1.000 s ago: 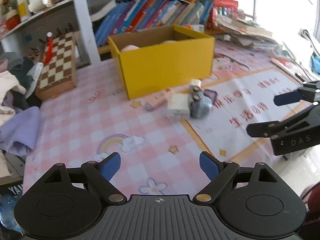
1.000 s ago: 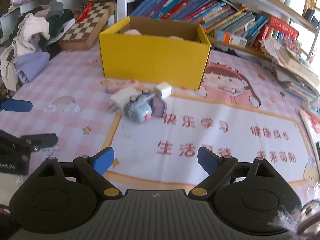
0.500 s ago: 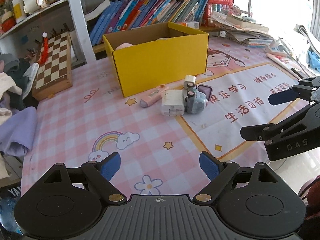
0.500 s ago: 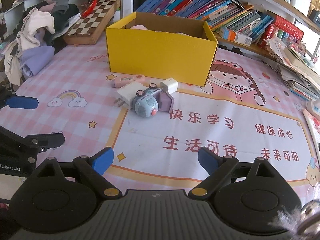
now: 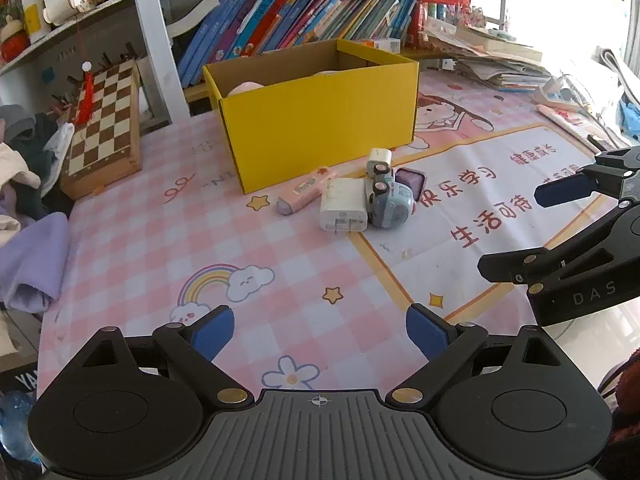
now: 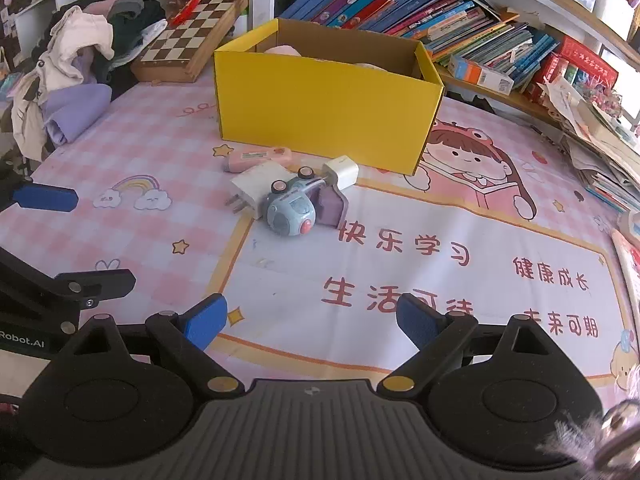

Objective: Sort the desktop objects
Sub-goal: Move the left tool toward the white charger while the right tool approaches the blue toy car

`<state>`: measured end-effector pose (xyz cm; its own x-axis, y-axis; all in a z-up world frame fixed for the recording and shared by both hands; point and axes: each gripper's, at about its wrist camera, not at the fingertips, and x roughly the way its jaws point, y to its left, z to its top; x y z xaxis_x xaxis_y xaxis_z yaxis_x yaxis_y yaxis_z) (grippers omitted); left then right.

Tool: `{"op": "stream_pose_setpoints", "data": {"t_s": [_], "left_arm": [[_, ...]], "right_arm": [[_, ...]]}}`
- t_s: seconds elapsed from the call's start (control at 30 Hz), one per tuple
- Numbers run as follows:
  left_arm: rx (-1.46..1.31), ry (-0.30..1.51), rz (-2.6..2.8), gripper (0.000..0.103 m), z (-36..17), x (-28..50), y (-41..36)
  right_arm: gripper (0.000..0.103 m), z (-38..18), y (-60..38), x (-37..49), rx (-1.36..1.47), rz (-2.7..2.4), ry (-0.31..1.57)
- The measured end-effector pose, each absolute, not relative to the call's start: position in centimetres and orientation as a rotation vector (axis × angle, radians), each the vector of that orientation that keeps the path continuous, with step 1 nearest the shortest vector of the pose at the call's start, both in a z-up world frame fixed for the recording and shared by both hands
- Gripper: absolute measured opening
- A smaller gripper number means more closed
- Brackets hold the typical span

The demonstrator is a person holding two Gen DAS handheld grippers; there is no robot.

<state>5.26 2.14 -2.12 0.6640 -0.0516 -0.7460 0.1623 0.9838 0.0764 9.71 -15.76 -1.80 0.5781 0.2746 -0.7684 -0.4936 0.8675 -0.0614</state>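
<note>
— Yellow cardboard, that box [image 6: 326,106], open at the top, with something pale pink inside; a small heap lies on the surface [image 5: 168,240] just in front of it

— What's in it?

— A white charger [image 6: 254,190], a blue toy car [image 6: 291,210], a pink tube [image 6: 258,158] with its long axis running along the box front

— And the fingers?

— Both the left gripper [image 5: 318,330] and the right gripper [image 6: 312,316] are spread wide, empty, well short of the heap, which lies ahead of each; neither looks clearly nearer

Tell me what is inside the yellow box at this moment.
Inside the yellow box, two pale pink rounded shapes peek above the front wall; what they are is unclear. The wall hides the floor and anything lower. Both grippers hang open and empty.
</note>
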Motion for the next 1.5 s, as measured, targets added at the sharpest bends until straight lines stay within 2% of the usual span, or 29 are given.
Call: {"op": "stream_pose_setpoints", "data": {"t_s": [1.5], "left_arm": [[0.117, 0.914, 0.024, 0.095, -2.8, 10.8, 2.5]], "right_arm": [[0.09, -4.8, -11.1, 21.5, -0.348, 0.663, 0.971]]}}
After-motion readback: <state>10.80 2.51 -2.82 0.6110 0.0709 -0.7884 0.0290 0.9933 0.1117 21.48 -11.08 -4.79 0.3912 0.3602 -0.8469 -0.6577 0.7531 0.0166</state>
